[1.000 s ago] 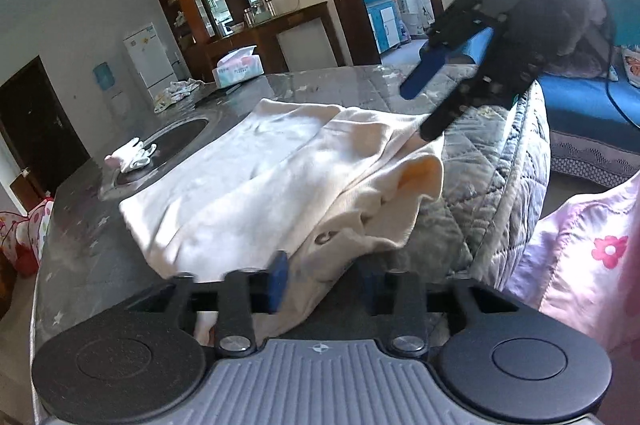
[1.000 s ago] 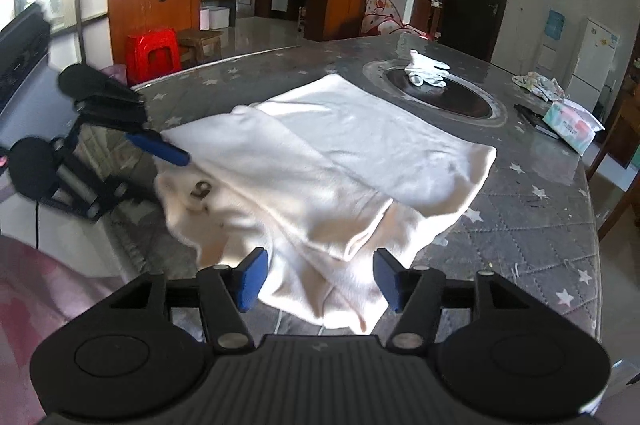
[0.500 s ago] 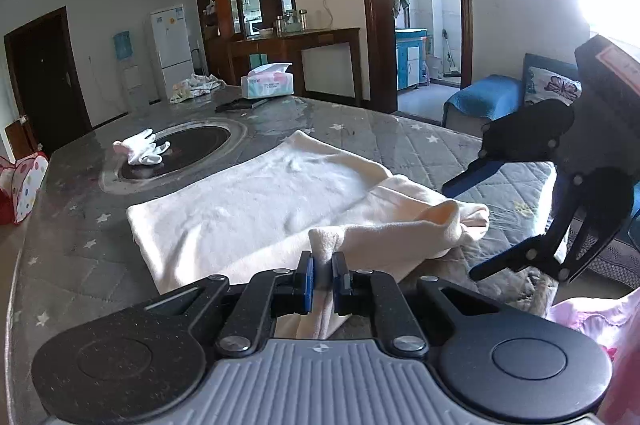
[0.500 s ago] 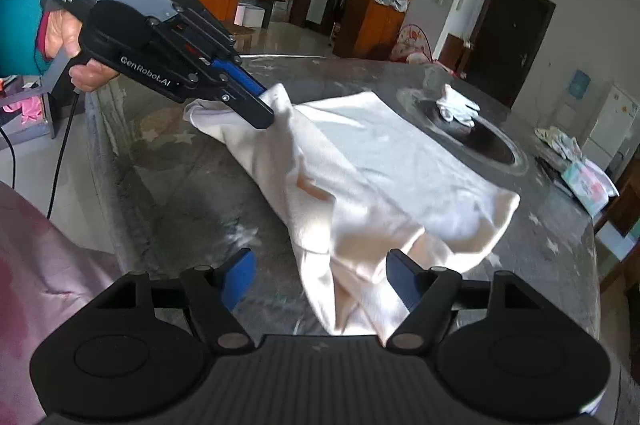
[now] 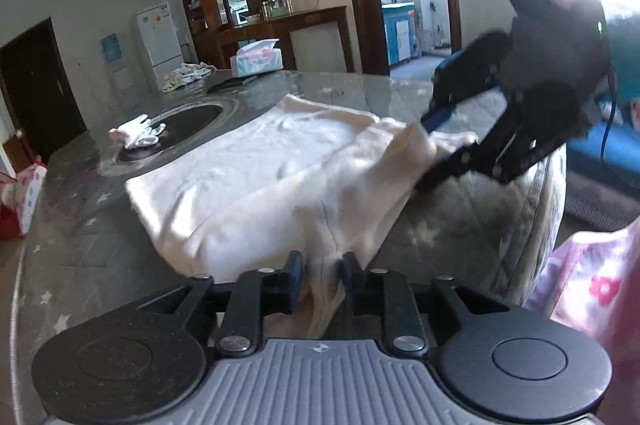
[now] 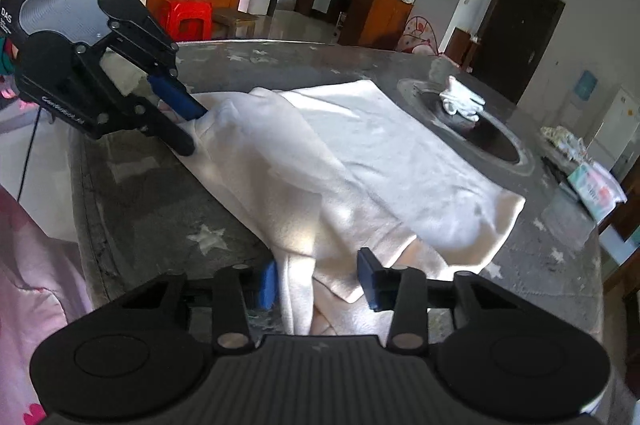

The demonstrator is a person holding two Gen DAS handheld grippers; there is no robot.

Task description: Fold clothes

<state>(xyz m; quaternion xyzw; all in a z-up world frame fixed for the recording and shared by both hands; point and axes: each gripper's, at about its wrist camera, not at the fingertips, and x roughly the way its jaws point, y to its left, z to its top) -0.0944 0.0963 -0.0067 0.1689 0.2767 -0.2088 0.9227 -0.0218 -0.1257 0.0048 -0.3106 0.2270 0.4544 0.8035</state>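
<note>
Garment: cream garment is lying spread across the grey star-patterned table, its near edge bunching at the table's rim beside the person.
Left gripper: left gripper is pinching a fold of the near edge between its nearly closed fingers; in the right wrist view the same tool is biting a corner of the cloth.
Right gripper: right gripper is standing with its fingers apart around a hanging fold, the pads not pressing the cloth; in the left wrist view it is sitting at the far corner of the near edge, and whether it is touching the cloth there I cannot tell.
Doing it well: the right fingers should be closing fully on both layers before any lift, and both corners should be rising level so the edge is travelling straight over the flat part, judging by the loose bunching.
Nearby: white gloves are resting on the dark round inset, just beyond the garment's far edge; a tissue box and a crumpled cloth are sitting well apart at the far rim.
In the way: the gloves look likeliest to be catching a folded edge landing too far.
</note>
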